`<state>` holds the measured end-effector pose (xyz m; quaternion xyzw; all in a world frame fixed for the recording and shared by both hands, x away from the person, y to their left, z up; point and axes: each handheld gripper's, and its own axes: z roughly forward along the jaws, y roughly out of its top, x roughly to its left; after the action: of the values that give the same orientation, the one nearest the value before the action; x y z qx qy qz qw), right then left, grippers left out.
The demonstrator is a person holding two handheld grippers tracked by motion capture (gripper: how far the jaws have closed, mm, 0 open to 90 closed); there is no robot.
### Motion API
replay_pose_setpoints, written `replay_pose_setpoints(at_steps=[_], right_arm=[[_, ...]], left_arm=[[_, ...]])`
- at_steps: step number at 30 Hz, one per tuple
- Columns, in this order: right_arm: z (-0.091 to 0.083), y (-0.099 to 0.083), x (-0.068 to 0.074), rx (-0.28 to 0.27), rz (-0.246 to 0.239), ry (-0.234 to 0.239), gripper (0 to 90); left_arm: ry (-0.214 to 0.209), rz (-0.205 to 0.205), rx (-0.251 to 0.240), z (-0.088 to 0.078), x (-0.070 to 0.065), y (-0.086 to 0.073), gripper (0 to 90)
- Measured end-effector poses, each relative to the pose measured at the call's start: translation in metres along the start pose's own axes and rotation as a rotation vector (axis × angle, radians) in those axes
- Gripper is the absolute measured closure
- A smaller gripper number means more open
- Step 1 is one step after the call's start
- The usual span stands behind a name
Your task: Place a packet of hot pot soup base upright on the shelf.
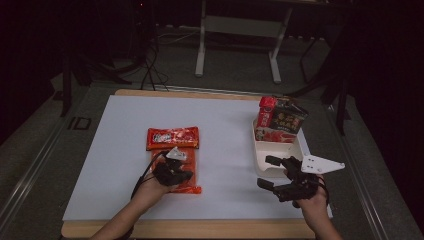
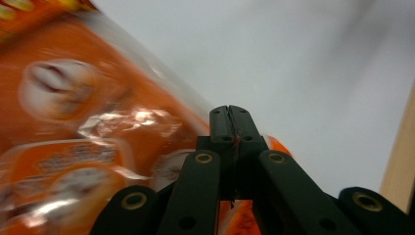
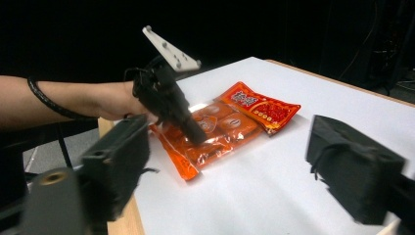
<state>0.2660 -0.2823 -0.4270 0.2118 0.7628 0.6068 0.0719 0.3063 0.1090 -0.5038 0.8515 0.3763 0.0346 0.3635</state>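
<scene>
An orange snack packet (image 1: 186,185) with a clear window lies flat on the white board, and a red packet (image 1: 172,138) touches its far end. My left gripper (image 1: 187,175) is low over the orange packet (image 2: 73,137) with its jaws pressed together; a thin red line shows in the seam between the pads (image 2: 220,127). From the right gripper view its tips (image 3: 198,138) meet the orange packet (image 3: 215,147), with the red packet (image 3: 262,108) beyond. My right gripper (image 1: 266,172) hovers by the white tray (image 1: 256,150), wide open (image 3: 230,161) with nothing between its jaws.
A printed carton (image 1: 280,120) stands upright in the tray's far end. The white board (image 1: 225,115) covers a wooden table (image 1: 200,229) whose edge runs along the front. Behind the table stand a metal frame (image 1: 240,30) and floor cables (image 1: 150,70).
</scene>
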Motion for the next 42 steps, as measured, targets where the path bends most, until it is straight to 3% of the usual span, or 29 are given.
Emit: replay_pose_setpoints(at_steps=[6,9,10,11,13,19,25,26,28,34,35,37,38,42], right_arm=[[-0.001,0.001,-0.001,-0.022,-0.024,-0.009,18.9],[-0.002,0.001,-0.001,-0.031,-0.030,-0.016,18.1],[-0.003,0.001,-0.001,-0.032,-0.032,-0.021,17.7],[-0.003,0.001,0.000,-0.024,-0.029,-0.030,16.5],[-0.002,0.000,0.000,-0.018,-0.037,-0.040,15.7],[0.000,0.001,0.003,-0.010,-0.058,-0.051,15.0],[0.001,0.001,0.006,-0.013,-0.092,-0.070,14.1],[0.001,0.001,0.006,-0.015,-0.094,-0.071,14.1],[0.001,0.001,0.006,-0.016,-0.097,-0.075,13.9],[0.002,0.000,0.007,-0.005,-0.108,-0.075,13.8],[0.001,0.000,0.008,-0.004,-0.120,-0.078,13.8],[0.001,0.000,0.008,-0.006,-0.118,-0.074,13.8],[0.001,0.000,0.008,-0.010,-0.117,-0.074,13.8],[0.001,-0.001,0.008,-0.009,-0.116,-0.079,13.8]], left_arm=[[0.073,-0.075,-0.096,-0.023,0.026,-0.008,89.2],[0.108,-0.092,-0.136,-0.030,0.036,-0.011,80.9],[0.142,-0.108,-0.171,-0.036,0.047,-0.015,80.9],[0.163,-0.117,-0.179,-0.038,0.053,-0.017,75.0],[0.175,-0.144,-0.208,-0.042,0.062,-0.021,73.0],[0.250,-0.186,-0.220,-0.045,0.087,-0.028,57.0],[0.294,-0.191,-0.220,-0.042,0.107,-0.028,53.4],[0.322,-0.183,-0.226,-0.041,0.111,-0.027,53.2],[0.321,-0.205,-0.240,-0.040,0.119,-0.025,49.8],[0.348,-0.207,-0.249,-0.032,0.136,-0.019,46.5],[0.330,-0.221,-0.247,-0.030,0.140,-0.018,46.5],[0.352,-0.219,-0.232,-0.027,0.144,-0.017,46.5],[0.338,-0.230,-0.228,-0.024,0.147,-0.016,46.5],[0.356,-0.237,-0.203,-0.019,0.152,-0.016,46.5]])
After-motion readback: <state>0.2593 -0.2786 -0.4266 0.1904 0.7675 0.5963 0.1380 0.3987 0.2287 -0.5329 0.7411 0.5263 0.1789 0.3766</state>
